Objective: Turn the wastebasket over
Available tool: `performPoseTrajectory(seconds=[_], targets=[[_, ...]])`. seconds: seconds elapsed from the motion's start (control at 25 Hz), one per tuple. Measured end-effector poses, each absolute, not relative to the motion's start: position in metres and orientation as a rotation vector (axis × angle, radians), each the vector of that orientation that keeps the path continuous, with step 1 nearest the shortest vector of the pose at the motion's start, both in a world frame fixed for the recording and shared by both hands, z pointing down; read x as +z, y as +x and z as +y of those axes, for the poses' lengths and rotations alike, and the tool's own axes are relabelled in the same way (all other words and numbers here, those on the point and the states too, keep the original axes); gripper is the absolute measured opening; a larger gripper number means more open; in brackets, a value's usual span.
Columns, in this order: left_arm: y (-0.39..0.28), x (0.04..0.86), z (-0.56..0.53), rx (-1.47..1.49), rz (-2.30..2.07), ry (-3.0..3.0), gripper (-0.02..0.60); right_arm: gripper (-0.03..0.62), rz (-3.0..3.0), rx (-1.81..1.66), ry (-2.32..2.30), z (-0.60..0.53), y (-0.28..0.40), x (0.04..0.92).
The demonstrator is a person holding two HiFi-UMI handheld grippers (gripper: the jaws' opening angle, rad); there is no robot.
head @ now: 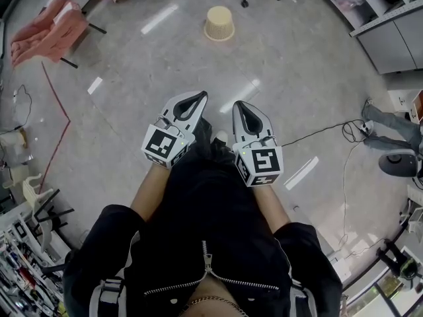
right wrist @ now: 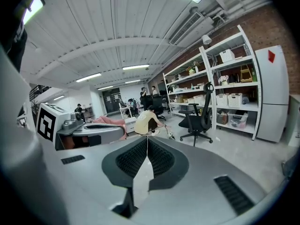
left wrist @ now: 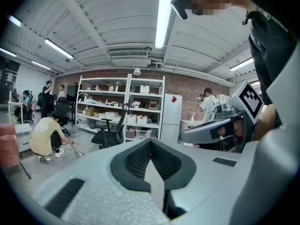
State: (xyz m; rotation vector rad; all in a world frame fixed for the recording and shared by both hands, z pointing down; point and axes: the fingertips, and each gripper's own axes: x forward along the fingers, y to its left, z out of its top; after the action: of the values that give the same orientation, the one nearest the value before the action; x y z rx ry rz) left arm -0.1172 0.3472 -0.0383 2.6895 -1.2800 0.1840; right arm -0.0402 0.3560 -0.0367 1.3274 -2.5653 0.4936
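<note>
A beige ribbed wastebasket (head: 219,24) stands on the grey floor far ahead, its flat pale end facing up. My left gripper (head: 198,98) and right gripper (head: 239,105) are held side by side at waist height, well short of the basket and pointing toward it. Both are shut with nothing between the jaws. In the left gripper view the left gripper (left wrist: 151,142) has its jaws pressed together, and the right gripper (left wrist: 220,125) shows at the right. The right gripper view shows the right gripper (right wrist: 147,142) closed the same way. The basket is in neither gripper view.
A pink cloth (head: 46,28) hangs over a chair at the far left, beside a red cable (head: 56,131). Black cables (head: 330,131) trail at the right near grey cabinets (head: 390,38). Shelves (left wrist: 122,107), an office chair (left wrist: 110,132) and a crouching person (left wrist: 47,137) are further off.
</note>
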Motion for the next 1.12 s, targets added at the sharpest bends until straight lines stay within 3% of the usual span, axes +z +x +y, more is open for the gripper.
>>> performPoseTrajectory(seconds=[0.6,1.12], targets=[[-0.136,-0.017,0.286,0.181,-1.248,2.653,0.005,0.011,-2.491,0.539,1.344,0.3,-0.045,-0.019],[-0.183,-0.004,0.147,0.22,-1.211,2.661,0.003,0.011,-2.45,0.529,1.37,0.159,-0.084,-0.018]])
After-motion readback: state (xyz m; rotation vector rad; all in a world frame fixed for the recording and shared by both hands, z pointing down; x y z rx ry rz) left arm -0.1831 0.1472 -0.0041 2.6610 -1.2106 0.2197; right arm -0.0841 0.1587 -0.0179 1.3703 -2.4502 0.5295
